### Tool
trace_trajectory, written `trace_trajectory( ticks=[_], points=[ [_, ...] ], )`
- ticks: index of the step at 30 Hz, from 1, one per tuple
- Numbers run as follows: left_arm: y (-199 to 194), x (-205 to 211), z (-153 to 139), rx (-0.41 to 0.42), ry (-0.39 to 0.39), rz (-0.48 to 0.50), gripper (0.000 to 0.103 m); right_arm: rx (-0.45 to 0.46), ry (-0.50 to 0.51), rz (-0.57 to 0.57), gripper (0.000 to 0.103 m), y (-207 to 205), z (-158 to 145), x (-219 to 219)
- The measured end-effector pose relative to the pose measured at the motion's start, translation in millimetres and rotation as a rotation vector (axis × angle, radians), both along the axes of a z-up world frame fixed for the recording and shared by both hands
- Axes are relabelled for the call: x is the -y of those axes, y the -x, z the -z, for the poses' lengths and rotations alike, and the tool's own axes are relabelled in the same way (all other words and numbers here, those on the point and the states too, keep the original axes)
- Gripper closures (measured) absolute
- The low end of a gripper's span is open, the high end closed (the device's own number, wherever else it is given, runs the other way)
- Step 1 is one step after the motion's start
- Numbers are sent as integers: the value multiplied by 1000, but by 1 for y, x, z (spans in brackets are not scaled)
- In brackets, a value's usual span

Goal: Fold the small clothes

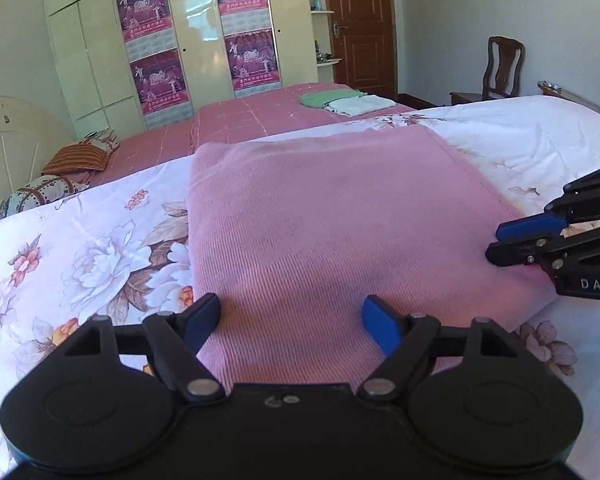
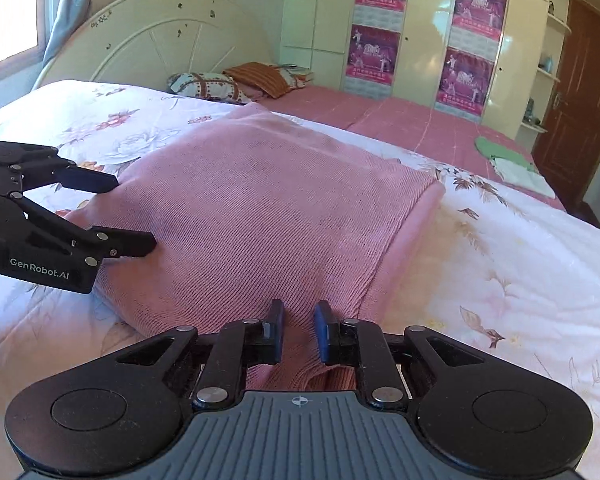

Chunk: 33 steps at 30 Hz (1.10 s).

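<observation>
A pink knit garment (image 1: 320,216) lies folded into a rectangle on the floral bedspread (image 1: 80,248); it also shows in the right wrist view (image 2: 260,208). My left gripper (image 1: 292,320) is open, its jaws wide apart over the garment's near edge. It appears from the side in the right wrist view (image 2: 136,212), resting at the cloth's left edge. My right gripper (image 2: 299,330) has its jaws a narrow gap apart over the garment's near edge, with cloth between the pads. In the left wrist view it (image 1: 496,240) sits at the garment's right edge.
A green cloth (image 1: 320,98) and a white cloth (image 1: 360,105) lie folded on the pink bed (image 1: 240,120) behind. Pillows (image 2: 236,80) lie by the cream headboard (image 2: 160,40). A wardrobe, a brown door (image 1: 362,24) and a wooden chair (image 1: 500,68) stand beyond.
</observation>
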<state>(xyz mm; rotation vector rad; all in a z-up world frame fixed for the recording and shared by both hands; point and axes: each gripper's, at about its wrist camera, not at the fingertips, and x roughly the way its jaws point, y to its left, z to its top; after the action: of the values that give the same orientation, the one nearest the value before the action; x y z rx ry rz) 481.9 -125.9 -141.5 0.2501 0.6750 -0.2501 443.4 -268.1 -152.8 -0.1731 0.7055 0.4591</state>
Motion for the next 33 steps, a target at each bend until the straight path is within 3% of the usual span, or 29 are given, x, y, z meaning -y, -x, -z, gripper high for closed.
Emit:
trace_trajectory(
  ticks=[2,5,6,7,8,9,13,20,25,28,30,33],
  points=[
    [3,1,-4,-14,-16,-8,24,8,7,4,86,0,1,0],
    [9,-3,-13,-14,-47,-52,4,5,3,-1,80,-2,-7,6],
    [12,-6,-17,11,-50,-65,2,12,-14,2,54,-2,-12,9],
    [13,-11,-20,27,-49,-67,2,37,-31,18,15,0,-17,14],
    [12,-15,-22,26,-52,-76,2,87,-40,45,7,4,-24,19],
    [10,-18,-24,27,-57,-87,2,105,-54,46,7,4,-28,25],
    [0,-30,-28,26,-56,-119,2,-8,-179,90,7,-19,-31,54],
    [-24,-42,-30,-15,25,-99,3,-252,-572,208,7,-71,-9,111],
    [-54,-69,-28,-140,256,-124,15,-405,-778,224,8,-93,15,127],
    [-71,-87,-17,-242,394,-143,16,-420,-799,225,8,-96,18,131],
    [-79,-95,-8,-289,445,-148,15,-432,-809,221,10,-97,19,131],
    [-85,-100,2,-330,503,-138,16,-461,-795,191,21,-98,17,128]
  ],
)
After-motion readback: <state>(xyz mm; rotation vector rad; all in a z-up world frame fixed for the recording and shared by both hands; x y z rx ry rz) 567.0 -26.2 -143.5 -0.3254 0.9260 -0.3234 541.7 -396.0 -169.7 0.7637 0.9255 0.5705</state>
